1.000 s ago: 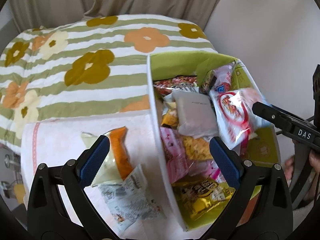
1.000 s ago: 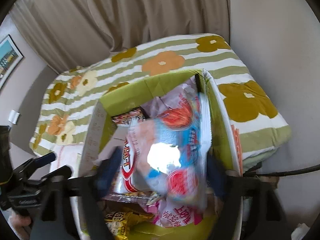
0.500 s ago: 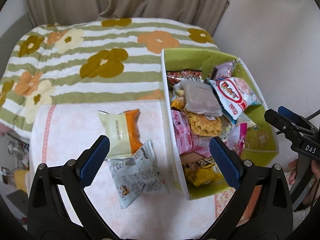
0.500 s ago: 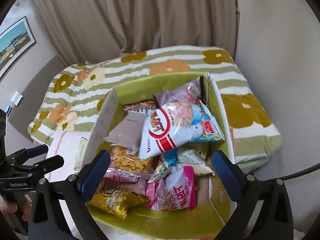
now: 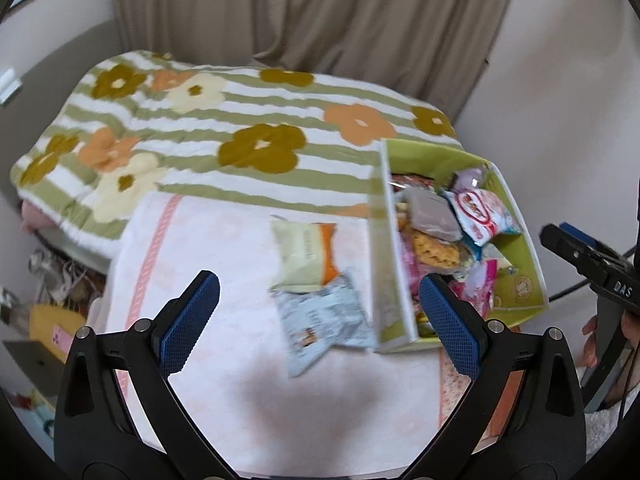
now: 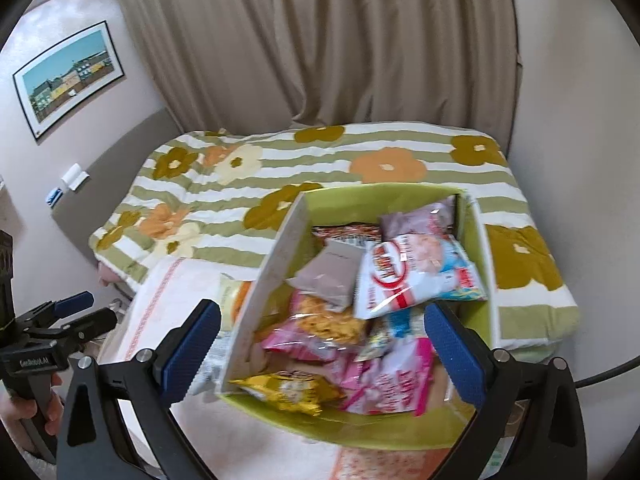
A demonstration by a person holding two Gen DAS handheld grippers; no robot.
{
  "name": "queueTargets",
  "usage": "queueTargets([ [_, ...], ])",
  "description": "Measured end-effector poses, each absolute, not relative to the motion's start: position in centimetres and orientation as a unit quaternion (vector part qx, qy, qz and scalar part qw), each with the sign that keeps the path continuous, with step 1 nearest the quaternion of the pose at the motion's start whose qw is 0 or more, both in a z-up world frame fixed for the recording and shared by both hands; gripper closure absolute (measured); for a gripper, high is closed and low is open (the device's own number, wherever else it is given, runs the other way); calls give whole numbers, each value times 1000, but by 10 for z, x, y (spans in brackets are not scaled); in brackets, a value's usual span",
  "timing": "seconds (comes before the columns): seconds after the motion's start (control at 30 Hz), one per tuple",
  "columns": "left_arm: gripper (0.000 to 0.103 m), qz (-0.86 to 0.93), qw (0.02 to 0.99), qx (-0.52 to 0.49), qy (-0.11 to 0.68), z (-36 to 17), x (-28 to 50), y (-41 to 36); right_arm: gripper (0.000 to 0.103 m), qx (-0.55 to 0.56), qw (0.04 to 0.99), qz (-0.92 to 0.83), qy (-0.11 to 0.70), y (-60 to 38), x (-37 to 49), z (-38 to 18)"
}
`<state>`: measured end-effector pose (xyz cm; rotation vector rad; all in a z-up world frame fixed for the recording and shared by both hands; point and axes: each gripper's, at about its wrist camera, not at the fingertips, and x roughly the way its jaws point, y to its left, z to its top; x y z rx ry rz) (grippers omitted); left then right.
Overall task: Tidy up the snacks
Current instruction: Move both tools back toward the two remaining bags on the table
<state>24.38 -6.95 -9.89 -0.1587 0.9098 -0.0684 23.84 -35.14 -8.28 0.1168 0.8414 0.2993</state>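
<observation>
The left claw [image 5: 318, 312], its blue-padded fingers spread wide apart and holding nothing, hovers above a pale pink towel-covered surface [image 5: 224, 248]. Two loose snacks lie on that surface just beyond the claw: a cream-and-orange snack packet [image 5: 306, 258] and, nearer, partly overlapping its near edge, a crinkled silver-white snack bag [image 5: 324, 322]. Both sit between the fingers in the left wrist view, toward the right one, close beside the left wall of an open green cardboard box [image 5: 524, 240].

The right claw [image 6: 322, 346], also spread wide and empty, hangs over the near part of the same green box [image 6: 384, 196]. Inside it, a red-and-white clear-plastic snack bag [image 6: 416, 276] lies on top at the far right, touching a flat grey-brown pouch [image 6: 330, 276] to its left. Nearer lie a yellow crisp-filled bag [image 6: 324, 322], a pink packet [image 6: 390, 380] and a gold foil packet [image 6: 290, 392] at the near left corner.

A green-striped floral bedspread [image 6: 280, 168] lies behind the box, with beige curtains [image 6: 312, 40] beyond it.
</observation>
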Motion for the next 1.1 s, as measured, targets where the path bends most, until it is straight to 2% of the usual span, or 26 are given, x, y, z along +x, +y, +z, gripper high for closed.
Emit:
queueTargets([
  [0.3,3,-28,894,-89,439,-108,235,6,1,40,909,141,391,-296,212,-79],
  [0.53,3,-79,878,-81,465,-116,251,46,1,65,898,109,421,-236,203,-95],
  [0.87,3,-148,859,-30,489,-131,292,74,1,130,886,29,444,-187,187,-133],
  [1.1,3,-196,832,11,519,-170,332,62,1,196,868,-35,455,-172,170,-172],
])
